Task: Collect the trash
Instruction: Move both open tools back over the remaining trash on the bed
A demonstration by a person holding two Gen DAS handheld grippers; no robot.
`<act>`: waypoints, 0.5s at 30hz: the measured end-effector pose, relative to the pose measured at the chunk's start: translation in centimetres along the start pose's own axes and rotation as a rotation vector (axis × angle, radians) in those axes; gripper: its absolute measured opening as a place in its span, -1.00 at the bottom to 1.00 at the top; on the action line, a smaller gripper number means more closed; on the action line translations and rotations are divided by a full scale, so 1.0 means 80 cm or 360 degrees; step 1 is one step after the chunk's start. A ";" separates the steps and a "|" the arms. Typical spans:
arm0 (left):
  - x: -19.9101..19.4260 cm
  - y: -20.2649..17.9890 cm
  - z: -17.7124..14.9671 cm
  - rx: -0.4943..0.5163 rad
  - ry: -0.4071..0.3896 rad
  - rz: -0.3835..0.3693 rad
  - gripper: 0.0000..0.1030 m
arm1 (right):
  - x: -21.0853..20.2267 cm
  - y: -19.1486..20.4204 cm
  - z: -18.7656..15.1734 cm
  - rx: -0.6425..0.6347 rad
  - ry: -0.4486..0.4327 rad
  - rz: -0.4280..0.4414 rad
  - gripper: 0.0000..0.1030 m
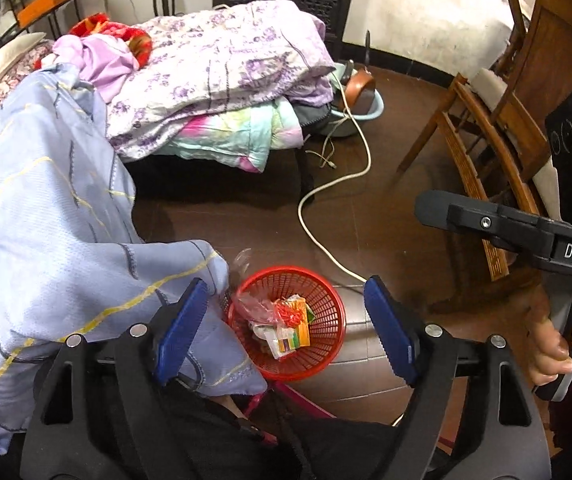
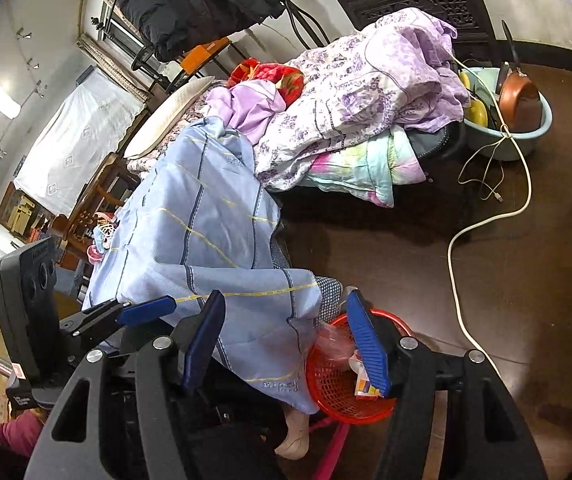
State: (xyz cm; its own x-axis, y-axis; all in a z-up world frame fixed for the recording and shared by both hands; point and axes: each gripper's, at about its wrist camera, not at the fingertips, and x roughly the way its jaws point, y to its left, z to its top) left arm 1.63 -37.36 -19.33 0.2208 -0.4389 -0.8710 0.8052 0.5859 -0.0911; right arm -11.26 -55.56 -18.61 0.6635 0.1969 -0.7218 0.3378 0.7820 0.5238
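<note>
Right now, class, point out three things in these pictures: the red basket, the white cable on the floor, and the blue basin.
red basket [image 1: 331, 354], left wrist view, bare mesh wall.
white cable [image 1: 327, 246], left wrist view, floor loop.
blue basin [image 2: 541, 120], right wrist view, right rim.

**Red basket seen beside the bed**

The right gripper [image 2: 286, 344] was held with its blue fingers [image 2: 367, 344] spread apart and nothing between them. A red basket [image 2: 333, 396] was seen on the dark floor [image 2: 405, 264], just beside the hanging edge of a blue bedsheet [image 2: 206, 232], with a colourful carton [image 2: 365, 388] and crumpled plastic inside. The left gripper [image 2: 98, 316] was visible at the left edge. A white cable [image 2: 455, 280] was laid across the floor. A pale blue basin [image 2: 525, 136] was set beyond the bed.
</note>
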 end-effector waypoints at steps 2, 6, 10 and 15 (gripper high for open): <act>-0.006 0.003 0.001 -0.0008 -0.0019 0.0011 0.52 | -0.001 0.003 0.000 -0.0016 -0.0007 -0.0001 0.21; -0.019 0.010 0.002 -0.0039 -0.0064 0.0031 0.52 | -0.004 0.012 0.001 -0.0045 -0.0016 -0.0004 0.21; -0.035 0.018 -0.001 -0.0073 -0.0109 0.0049 0.53 | -0.010 0.024 0.004 -0.0083 -0.0028 0.0004 0.21; -0.060 0.025 -0.004 -0.0104 -0.0180 0.0073 0.55 | -0.020 0.041 0.006 -0.0132 -0.0059 0.0011 0.22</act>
State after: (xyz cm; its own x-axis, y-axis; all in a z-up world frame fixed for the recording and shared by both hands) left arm 2.00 -33.89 -15.48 0.3202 -0.4823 -0.8154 0.7562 0.6486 -0.0866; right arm -10.87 -53.62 -15.51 0.6905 0.1814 -0.7002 0.2779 0.8272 0.4884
